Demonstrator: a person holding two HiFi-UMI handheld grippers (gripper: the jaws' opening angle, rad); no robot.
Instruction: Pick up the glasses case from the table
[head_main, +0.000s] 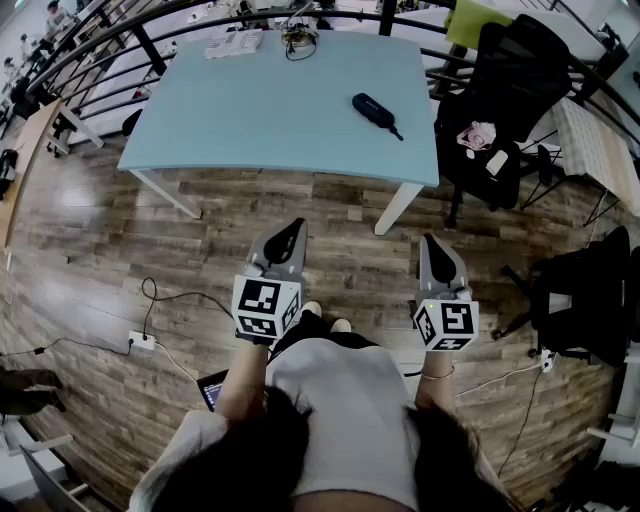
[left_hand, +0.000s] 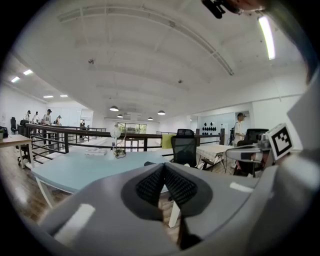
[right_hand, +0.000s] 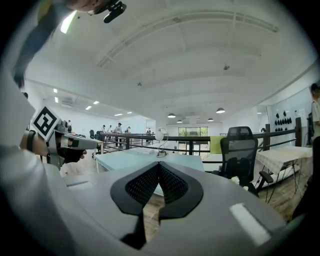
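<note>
The left tongs (head_main: 296, 226) are pressed together on nothing, held short of the tabletop (head_main: 250, 110). The glasses case (head_main: 374, 110) lies on it well ahead, between the two tongs but nearer the right one, its long axis slanting far-left to near-right. The right tongs (head_main: 430, 240) are likewise closed and empty.

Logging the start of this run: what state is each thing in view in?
glasses case: closed, flat on the table, untouched.
left gripper: shut, empty, short of the table.
right gripper: shut, empty, short of the table.
office chair: nobody sitting, small pink thing on its seat.
</note>
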